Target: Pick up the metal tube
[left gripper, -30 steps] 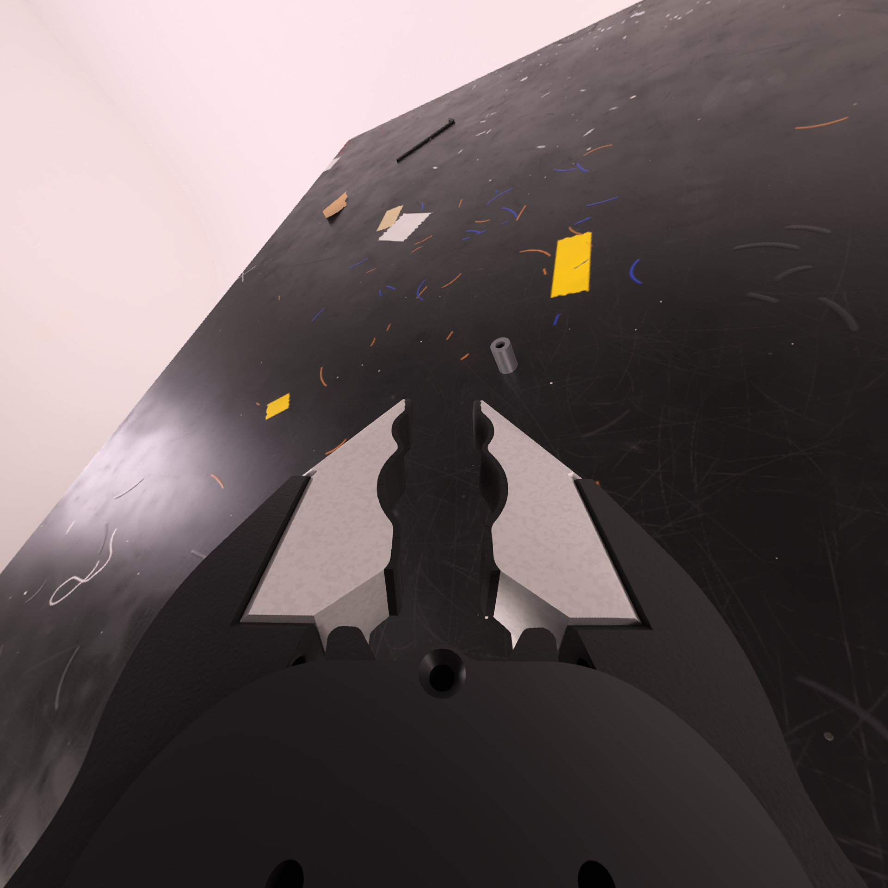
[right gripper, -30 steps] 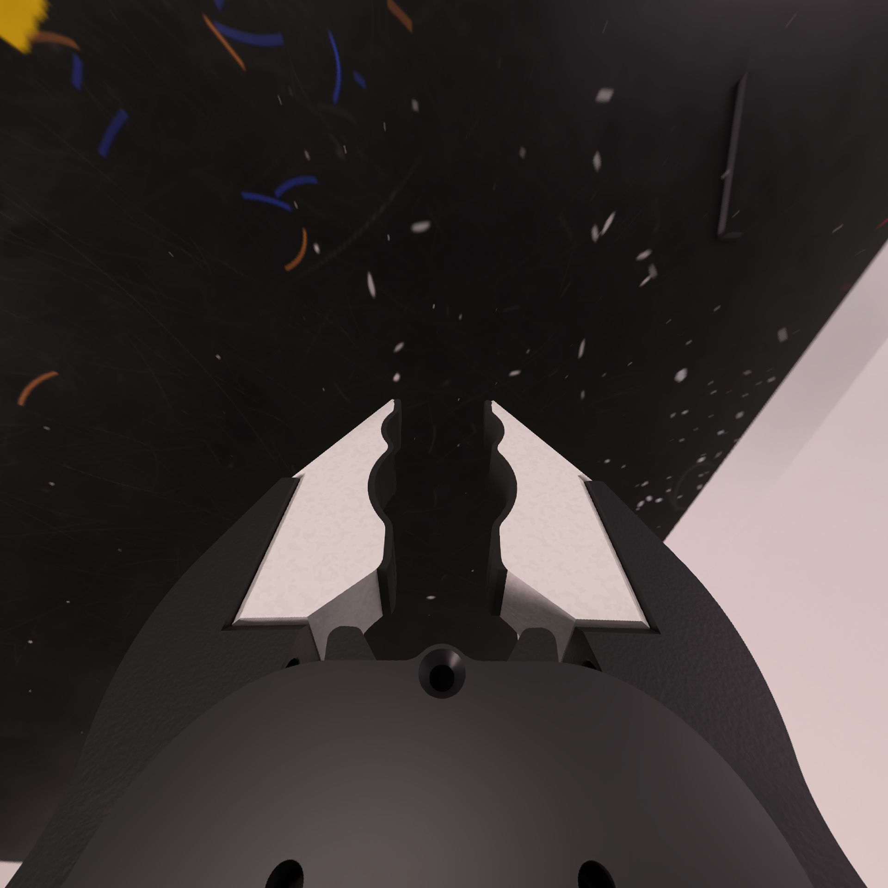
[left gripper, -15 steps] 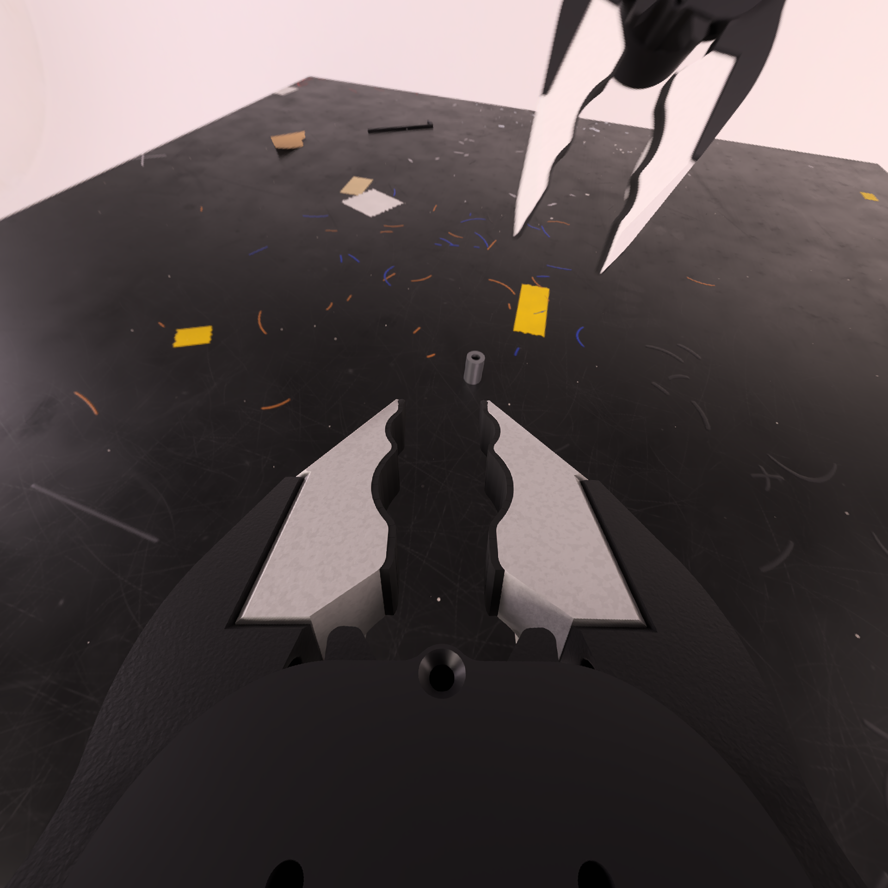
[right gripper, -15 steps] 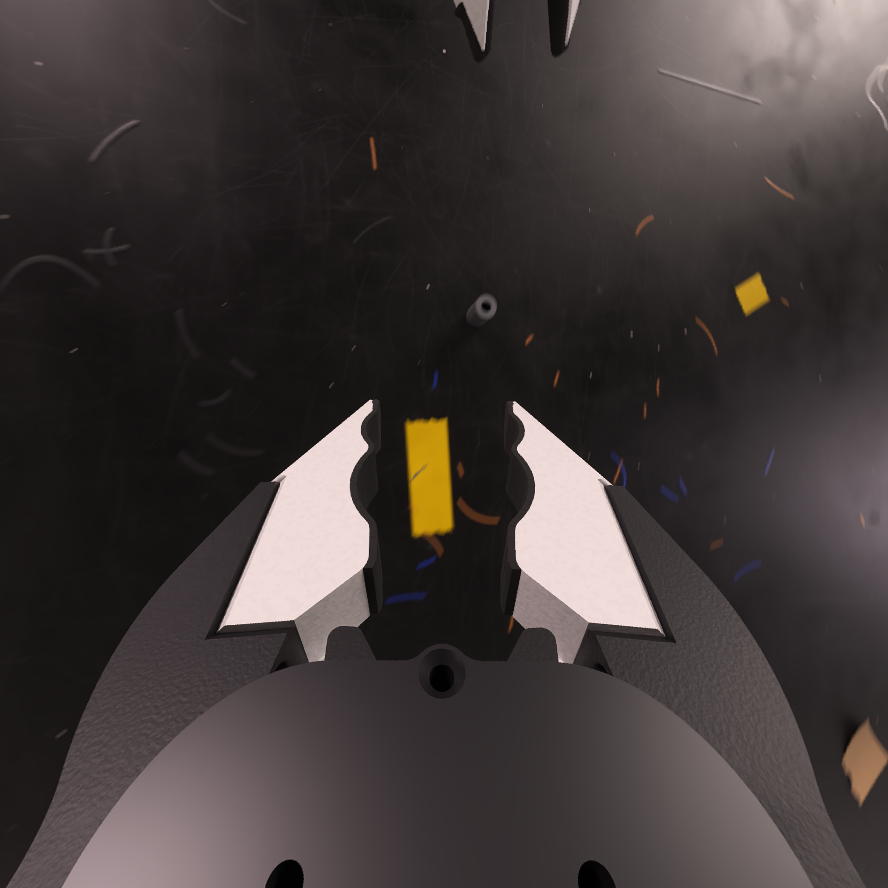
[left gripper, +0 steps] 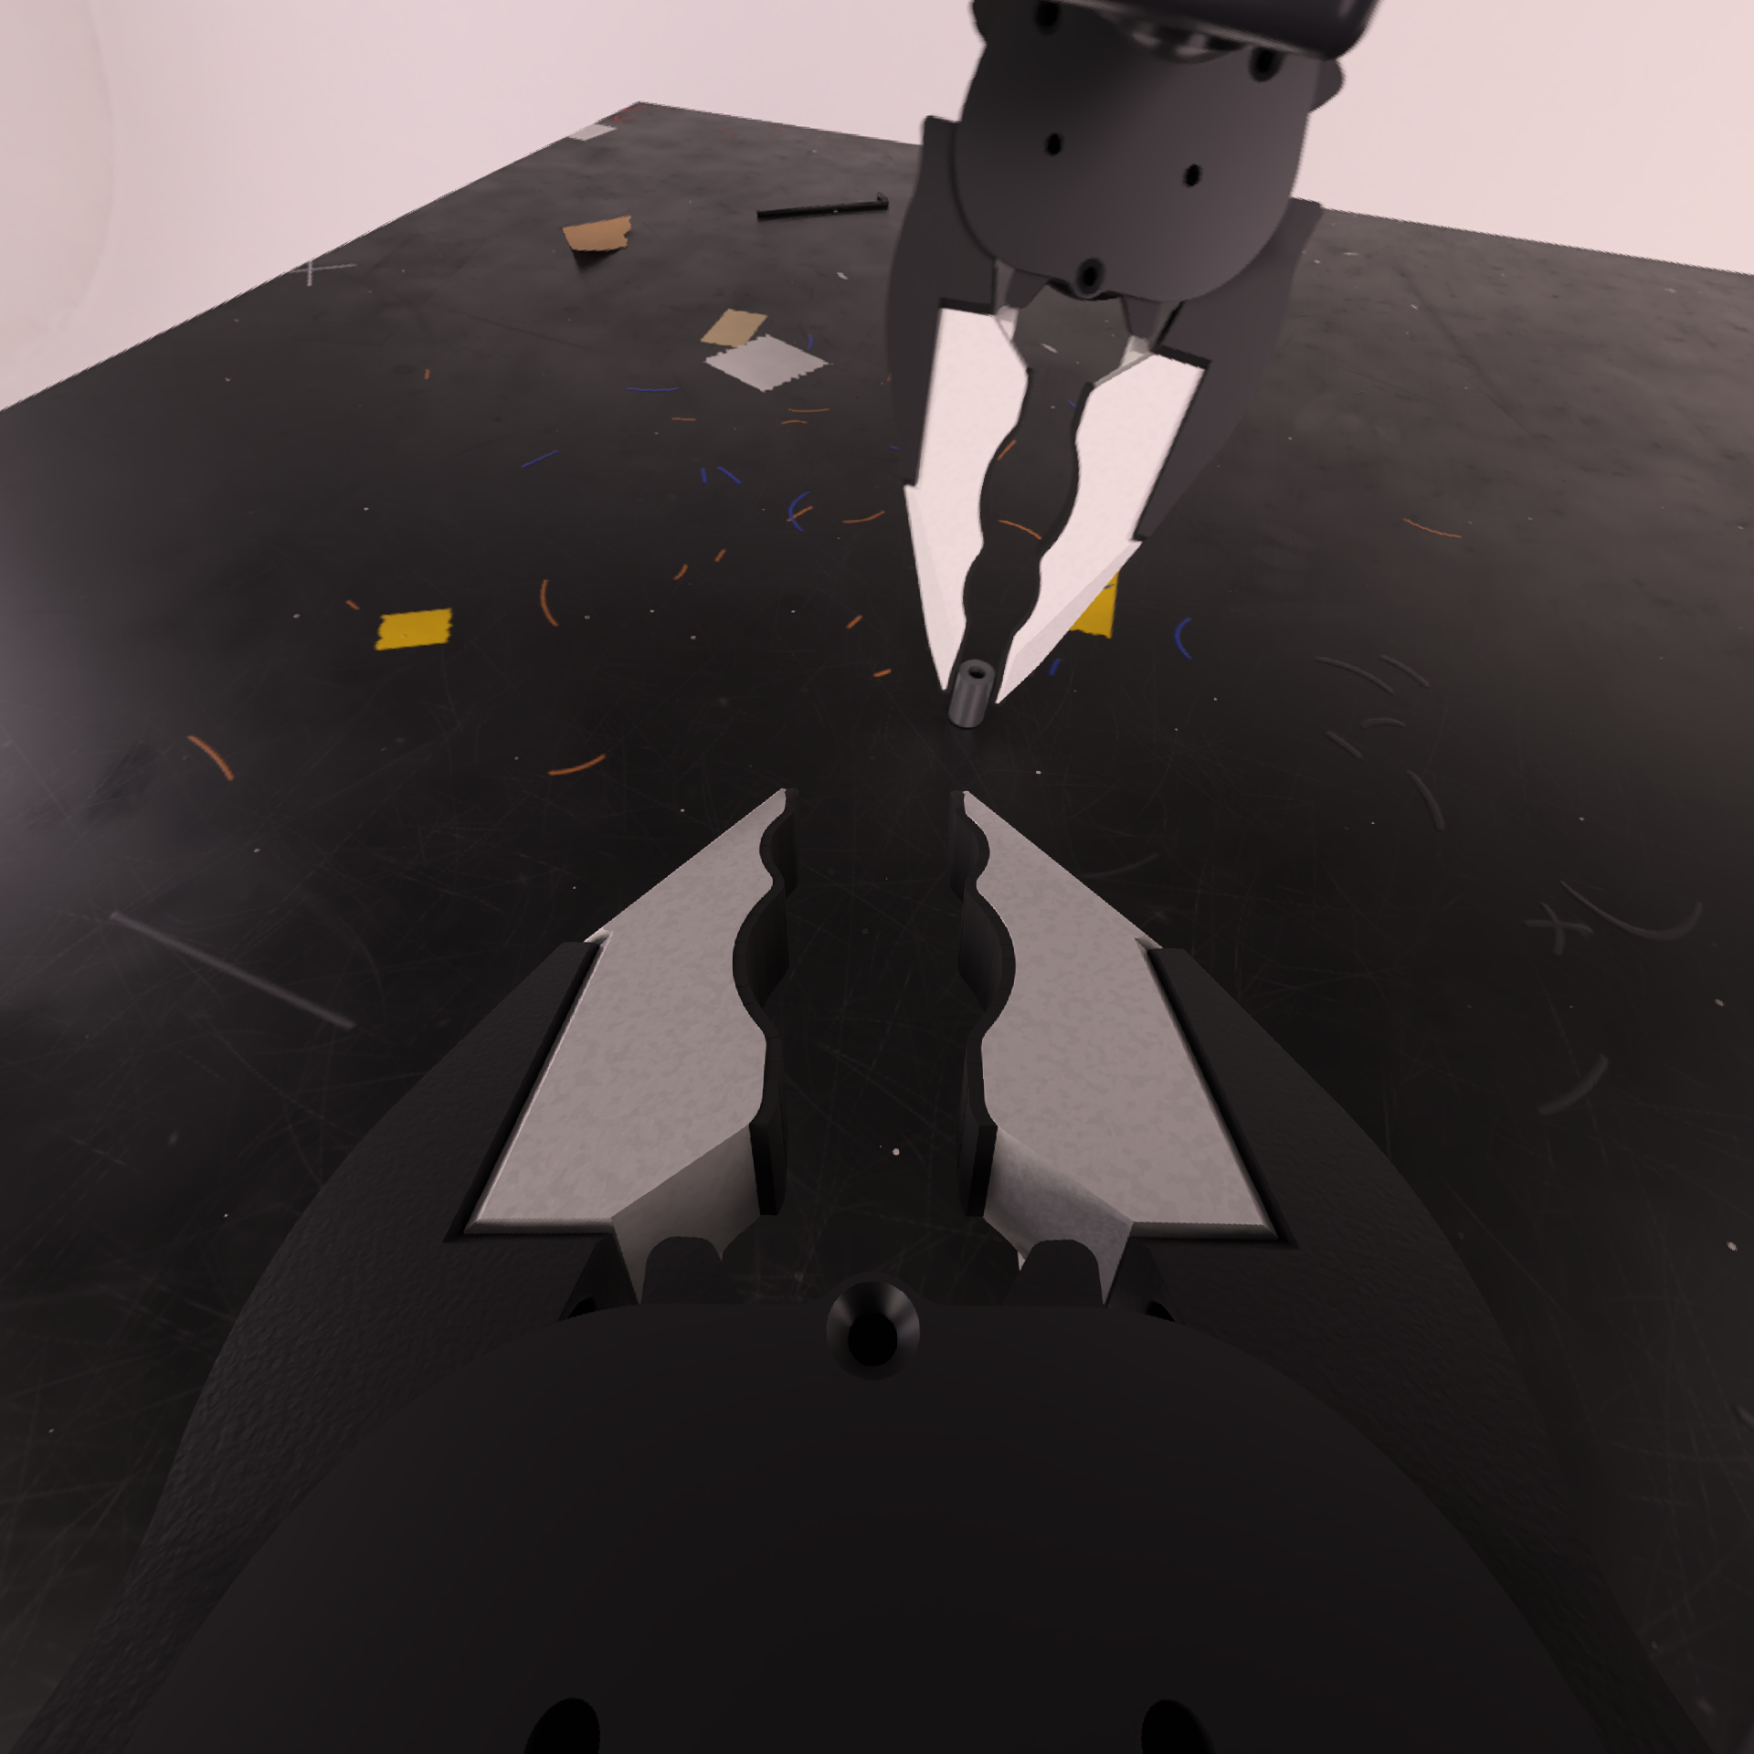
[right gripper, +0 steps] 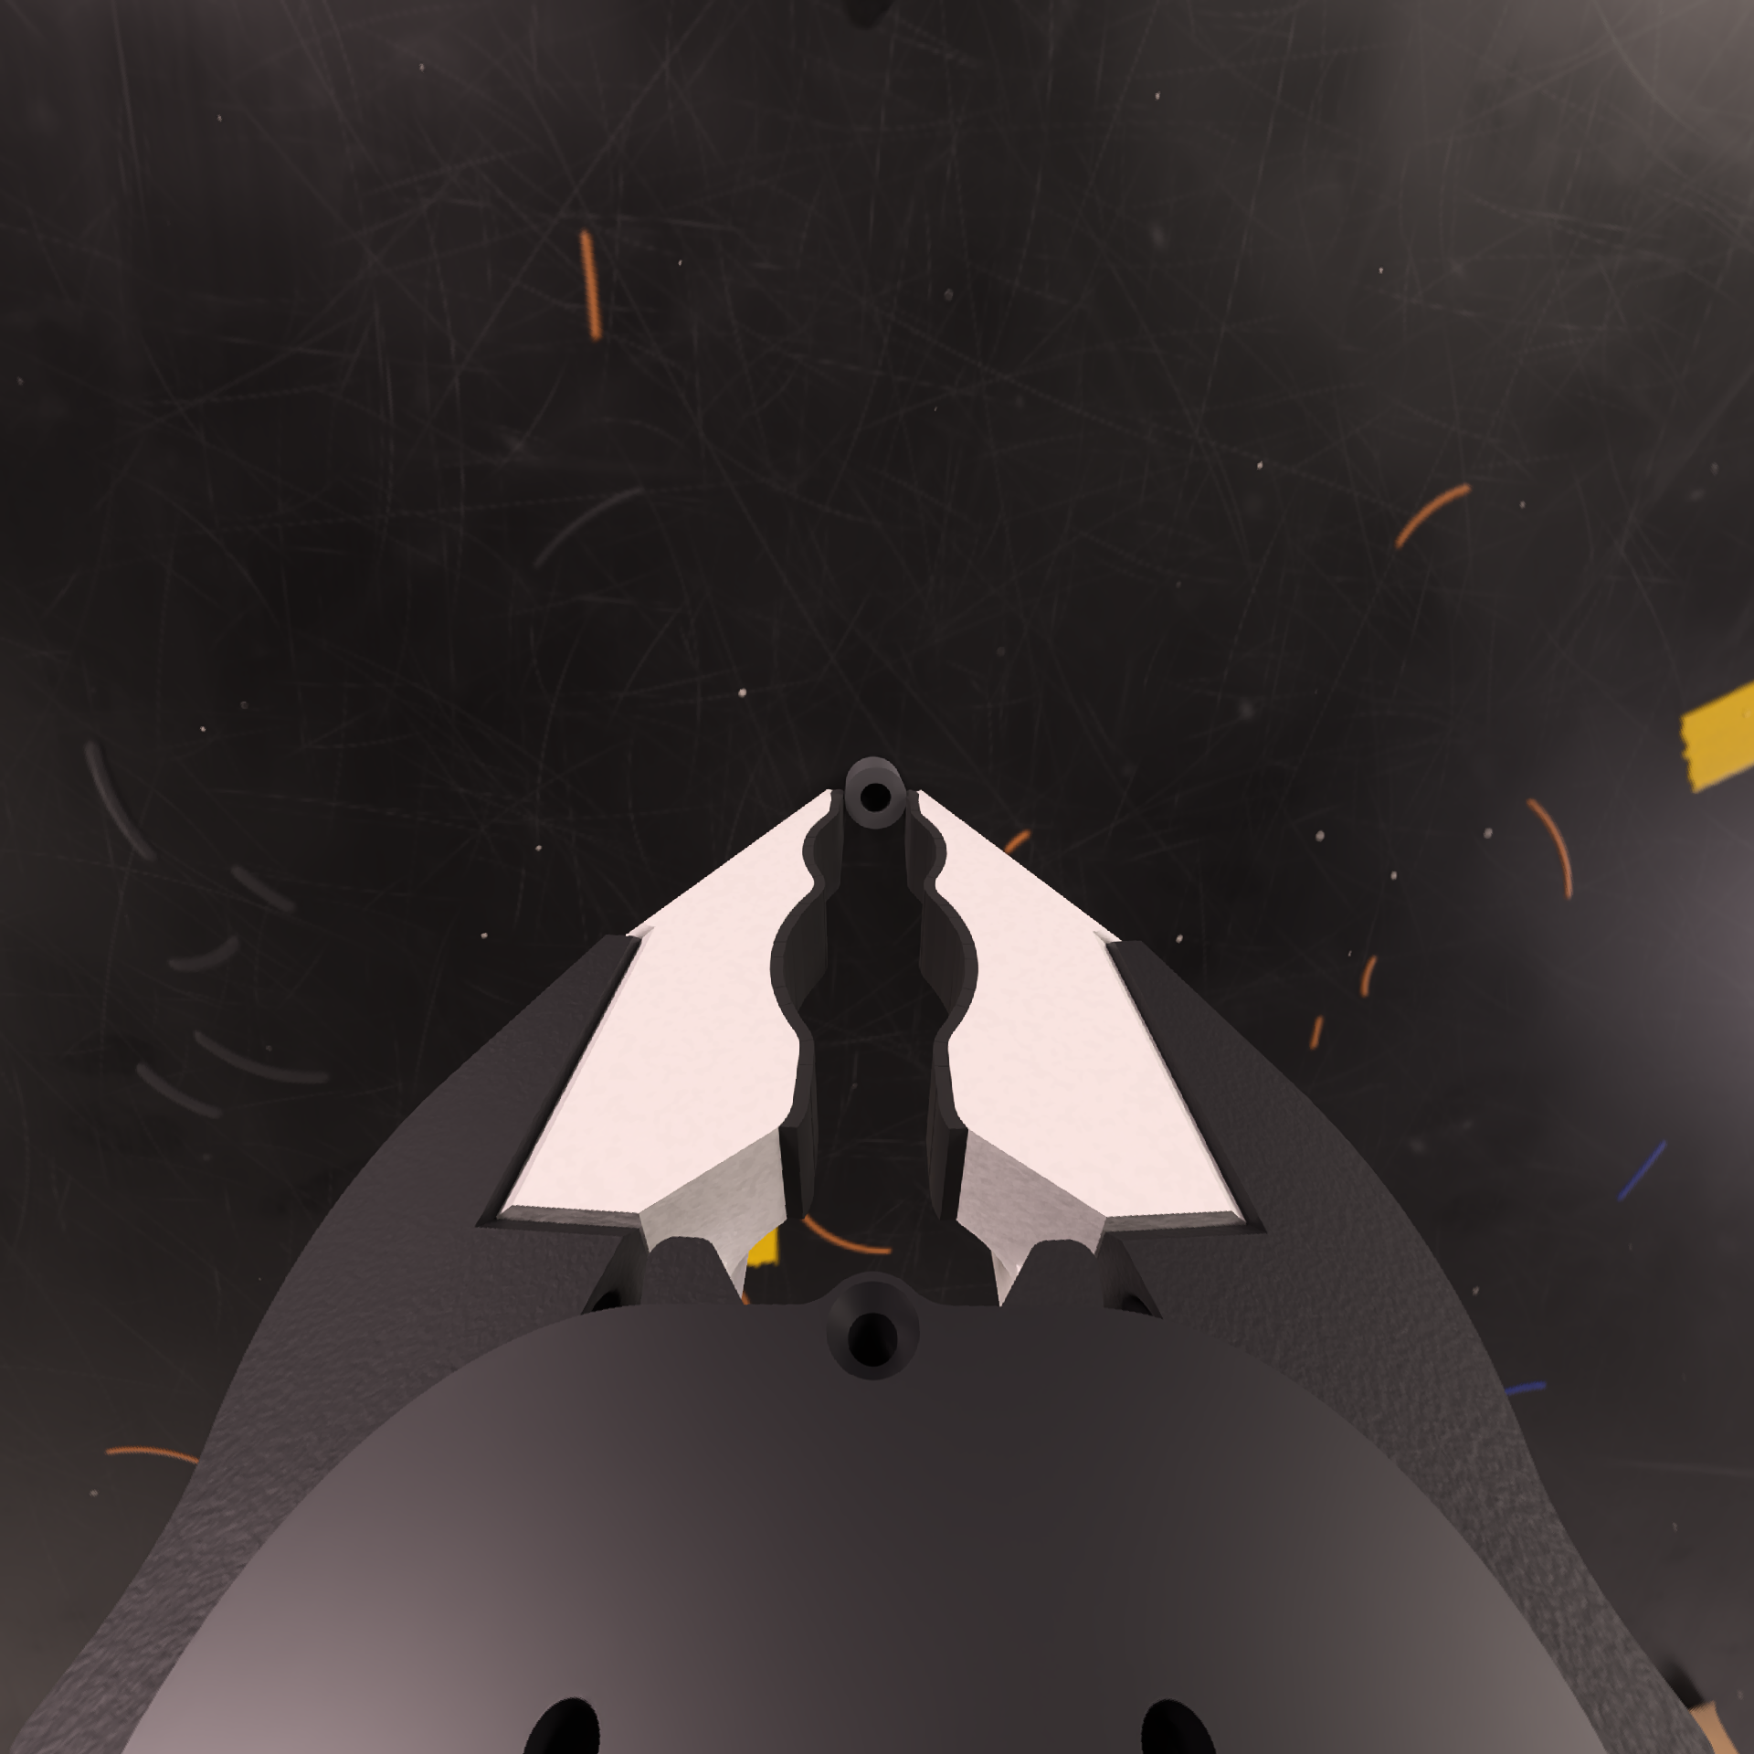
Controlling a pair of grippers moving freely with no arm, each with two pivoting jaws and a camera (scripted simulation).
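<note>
The metal tube (left gripper: 970, 696) is a short grey cylinder standing upright on the black scratched table (left gripper: 380, 949). My right gripper (left gripper: 970, 695) comes down on it from above and behind, with its two fingertips close on either side of the tube. In the right wrist view the tube (right gripper: 874, 795) sits end-on between the tips of the right gripper (right gripper: 874, 809), whose jaws are narrowed onto it. My left gripper (left gripper: 873, 802) is open and empty, low over the table, just short of the tube.
Flat scraps lie on the table: yellow tape (left gripper: 414, 628), more yellow tape (left gripper: 1096, 607) behind the right fingers, tan pieces (left gripper: 596, 233), a grey patch (left gripper: 765, 362), and a thin black rod (left gripper: 821, 209) near the far edge. Orange and blue wire bits are scattered about.
My right gripper has swung down over the tube and narrowed its jaws around it. My left gripper has come a little nearer to the tube and stays open.
</note>
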